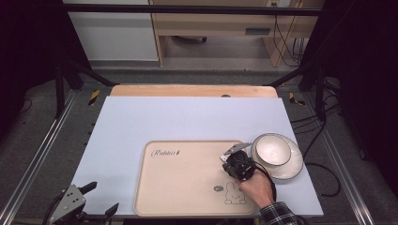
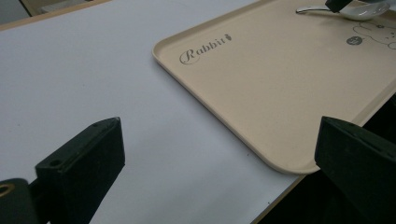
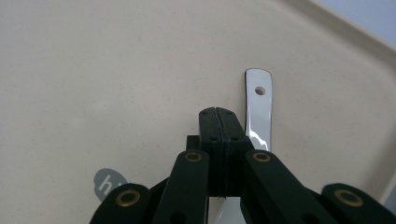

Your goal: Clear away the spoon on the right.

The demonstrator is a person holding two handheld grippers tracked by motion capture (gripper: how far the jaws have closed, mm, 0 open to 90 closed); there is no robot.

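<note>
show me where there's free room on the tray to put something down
Free: the tray from its Rabbit lettering down to the near rim. Crowded: its right side, with the spoon, right gripper and rabbit drawing, bowl beside.

The tray (image 1: 187,187) is beige, with a dark "Rabbit" word in script and a thin line drawing of a rabbit (image 1: 234,193). The table cover (image 1: 187,117) is pale lilac-white. The bowl (image 1: 271,150) and its plate (image 1: 291,166) are white, the bowl with a dark rim line. The spoon (image 3: 258,109) is shiny white. The sleeve (image 1: 279,214) has a dark plaid pattern. Both grippers, left (image 1: 101,197) and right (image 3: 218,114), are black.
</note>
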